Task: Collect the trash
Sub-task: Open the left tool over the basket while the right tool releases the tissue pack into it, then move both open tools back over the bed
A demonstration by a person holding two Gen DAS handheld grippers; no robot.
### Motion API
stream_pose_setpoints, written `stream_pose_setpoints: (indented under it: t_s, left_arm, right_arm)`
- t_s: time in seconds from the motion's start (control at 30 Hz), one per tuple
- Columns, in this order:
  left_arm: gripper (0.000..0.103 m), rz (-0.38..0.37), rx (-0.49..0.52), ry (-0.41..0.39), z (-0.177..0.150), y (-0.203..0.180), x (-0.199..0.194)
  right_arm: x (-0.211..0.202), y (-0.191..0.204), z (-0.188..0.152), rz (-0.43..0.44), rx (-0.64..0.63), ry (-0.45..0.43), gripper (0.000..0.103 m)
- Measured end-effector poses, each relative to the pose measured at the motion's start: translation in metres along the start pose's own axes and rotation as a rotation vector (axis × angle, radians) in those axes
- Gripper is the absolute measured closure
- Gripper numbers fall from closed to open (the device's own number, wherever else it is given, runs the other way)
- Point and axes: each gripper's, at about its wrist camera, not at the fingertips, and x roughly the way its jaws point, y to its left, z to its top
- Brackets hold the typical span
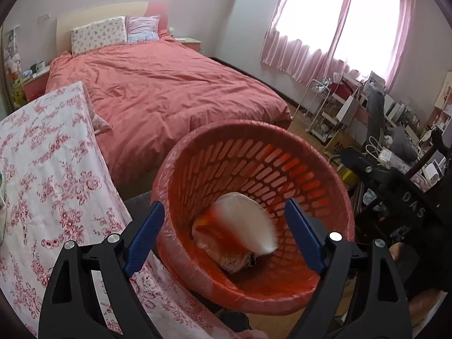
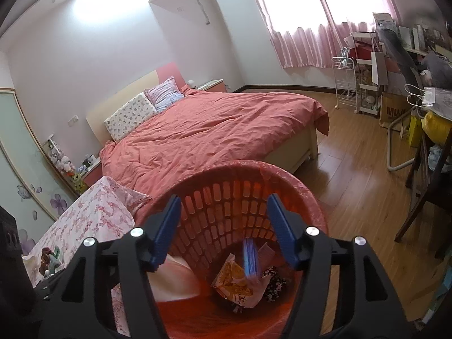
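Lying crumpled, wrappers [image 2: 240, 285] fill slotted plastic basket [image 2: 310, 197].

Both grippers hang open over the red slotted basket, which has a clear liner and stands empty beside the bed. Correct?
Not empty. The basket already holds trash: the right wrist view shows wrappers at its bottom. The rest holds.

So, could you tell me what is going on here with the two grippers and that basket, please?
A person is collecting trash with a handheld gripper in each hand. Both the left gripper and the right gripper hover over the orange basket with jaws open and nothing pressed between them. A blurred white and orange wrapper and a blurred blue item are inside the basket, apparently dropping onto crumpled wrappers at the bottom.
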Motion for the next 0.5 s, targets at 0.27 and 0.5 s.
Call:
stream_pose_setpoints:
  t_s: [0.27,0.5]
  left_arm:
    - [0.017,0.112,0.018,0.005,-0.01,0.021,-0.022]
    - [0.017,0.211,-0.014,-0.005,-0.023,0.063,-0.056]
  right_arm:
    - [-0.013,0.016,-0.012,-0.038,-0.051,0.016,0.04]
    - [-0.025,0.054,-0.024,-0.014,-0.13,0.039,0.04]
